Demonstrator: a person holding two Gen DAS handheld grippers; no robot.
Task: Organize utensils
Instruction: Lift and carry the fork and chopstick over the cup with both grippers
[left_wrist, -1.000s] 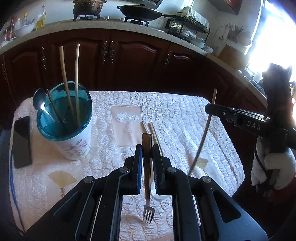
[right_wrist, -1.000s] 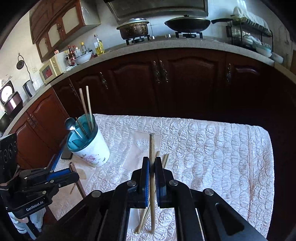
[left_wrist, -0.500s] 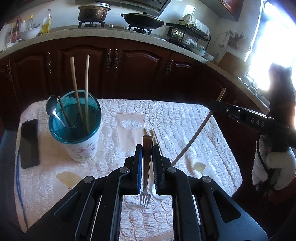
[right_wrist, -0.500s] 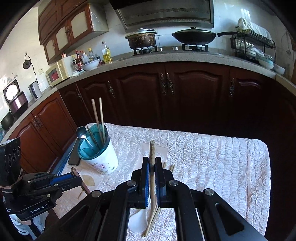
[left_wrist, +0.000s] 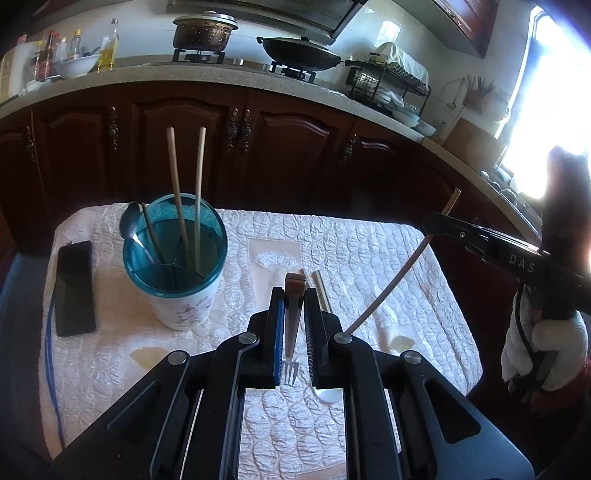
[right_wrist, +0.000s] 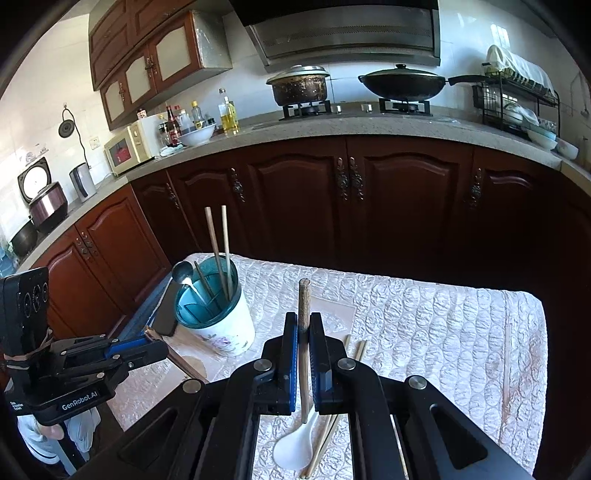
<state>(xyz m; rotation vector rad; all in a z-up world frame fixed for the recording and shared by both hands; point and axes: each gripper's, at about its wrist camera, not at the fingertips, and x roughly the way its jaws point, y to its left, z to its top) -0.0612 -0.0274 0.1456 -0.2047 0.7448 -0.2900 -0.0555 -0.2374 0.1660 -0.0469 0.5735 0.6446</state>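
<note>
White quilted cloth (left_wrist: 369, 251) over a small table at frame centre, dark wood cabinets (right_wrist: 402, 199) behind, stone counter (right_wrist: 369, 123) above with one pot (right_wrist: 298, 88) and one wok (right_wrist: 400, 85). One teal-rimmed cup (left_wrist: 177, 258) at centre left, holding two chopsticks (left_wrist: 176, 192) and one ladle (left_wrist: 130, 223). One black phone (left_wrist: 74, 288) at far left. Left gripper (left_wrist: 294, 325) clamped on one fork (left_wrist: 291, 332), tines down, low in the frame. Right gripper (right_wrist: 303, 354) clamped on one chopstick (right_wrist: 304, 332). Loose on the cloth: a white spoon (right_wrist: 295, 443) and more chopsticks (right_wrist: 328, 428), partly hidden by the gripper, count unclear.
</note>
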